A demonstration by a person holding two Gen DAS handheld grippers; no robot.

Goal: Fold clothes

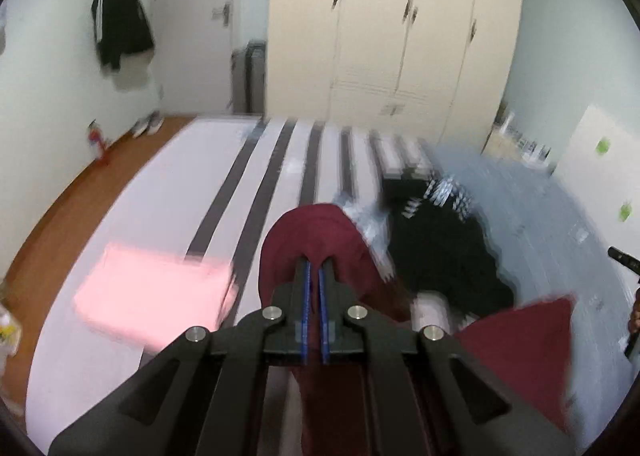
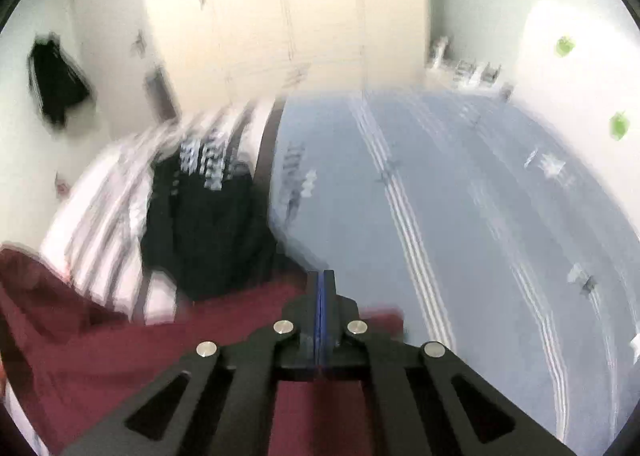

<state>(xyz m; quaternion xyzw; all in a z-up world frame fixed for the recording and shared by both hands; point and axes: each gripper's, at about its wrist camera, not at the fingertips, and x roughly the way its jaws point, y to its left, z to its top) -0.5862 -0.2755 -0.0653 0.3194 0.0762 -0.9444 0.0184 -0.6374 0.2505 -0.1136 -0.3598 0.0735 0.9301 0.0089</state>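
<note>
The maroon garment [image 1: 316, 232] is soft, light and limp; grip it at edges. Left tool [image 1: 315, 268] and right tool [image 2: 323, 276] each clamp its fabric above the bed [image 1: 160, 184].

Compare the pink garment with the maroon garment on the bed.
The pink garment lies folded in a flat rectangle on the bed; the maroon garment is unfolded and draped. The pink one is untouched, while the maroon one is pinched by the left hand-held gripper and the right hand-held gripper. Both are plain, single-colour cloth.
</note>
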